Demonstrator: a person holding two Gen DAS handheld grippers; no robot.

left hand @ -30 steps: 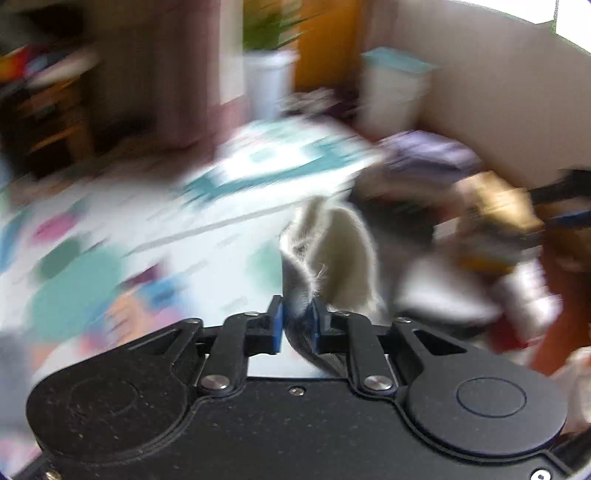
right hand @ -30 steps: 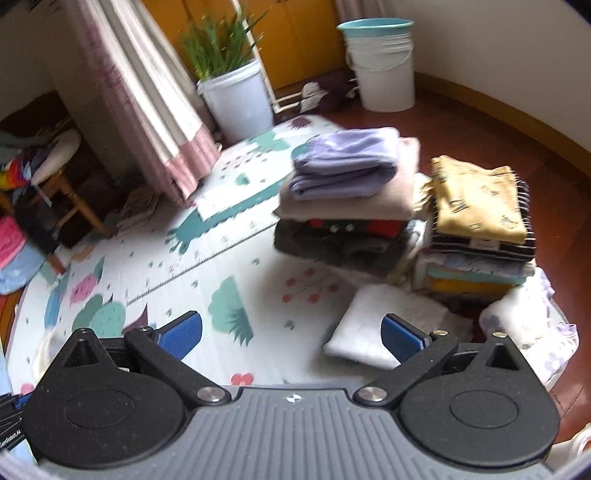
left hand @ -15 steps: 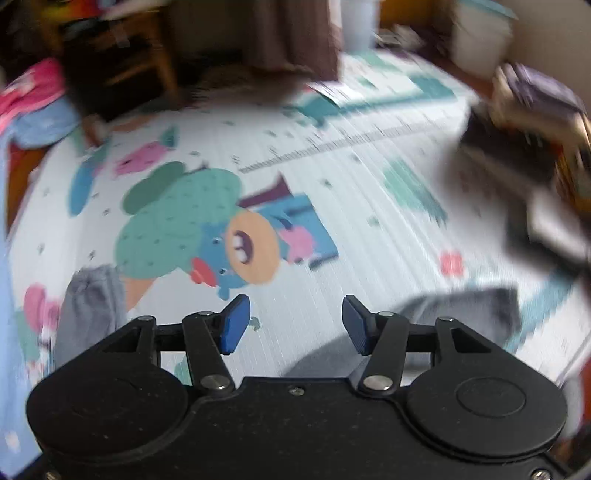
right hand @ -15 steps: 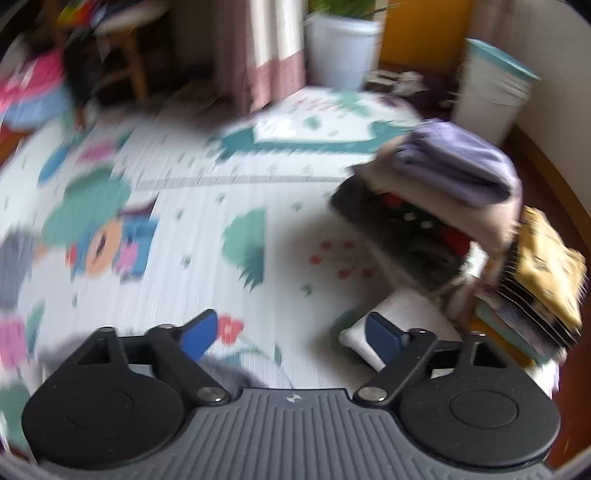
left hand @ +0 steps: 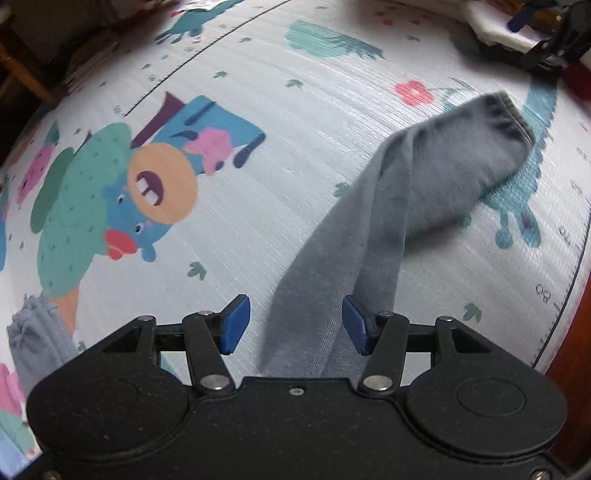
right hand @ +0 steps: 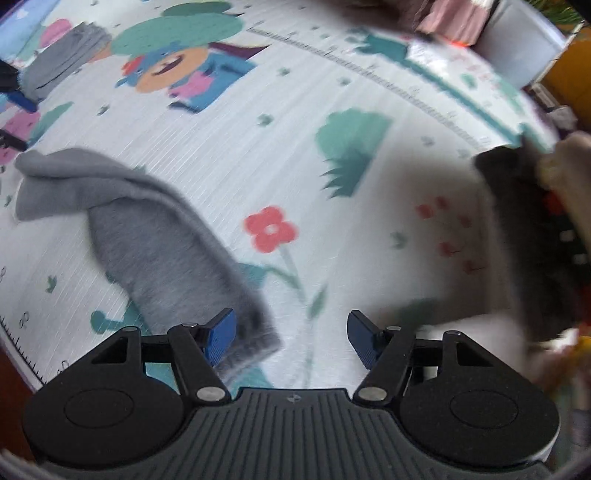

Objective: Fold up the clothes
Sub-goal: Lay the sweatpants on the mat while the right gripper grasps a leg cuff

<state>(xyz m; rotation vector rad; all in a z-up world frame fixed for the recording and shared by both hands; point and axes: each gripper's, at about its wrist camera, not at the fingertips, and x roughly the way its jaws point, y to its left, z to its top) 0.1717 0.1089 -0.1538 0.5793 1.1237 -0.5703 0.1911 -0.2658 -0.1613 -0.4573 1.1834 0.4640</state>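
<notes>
A grey garment lies stretched and rumpled on the cartoon play mat. Its near end runs between the blue pads of my left gripper, which stands open just above it without pinching it. The same grey garment shows in the right wrist view, its ribbed cuff beside the left pad of my right gripper, also open and holding nothing. A second grey piece lies at the mat's left edge; it appears again as the grey piece in the right wrist view.
Stacks of folded clothes stand at the right of the mat, blurred. A white folded item lies by my right gripper. Wooden floor borders the mat. A pink curtain and a white pot stand beyond.
My left gripper has let go of the pale garment it held a second ago and opened. Both grippers have swung down from the stacks to the grey garment on the mat.
</notes>
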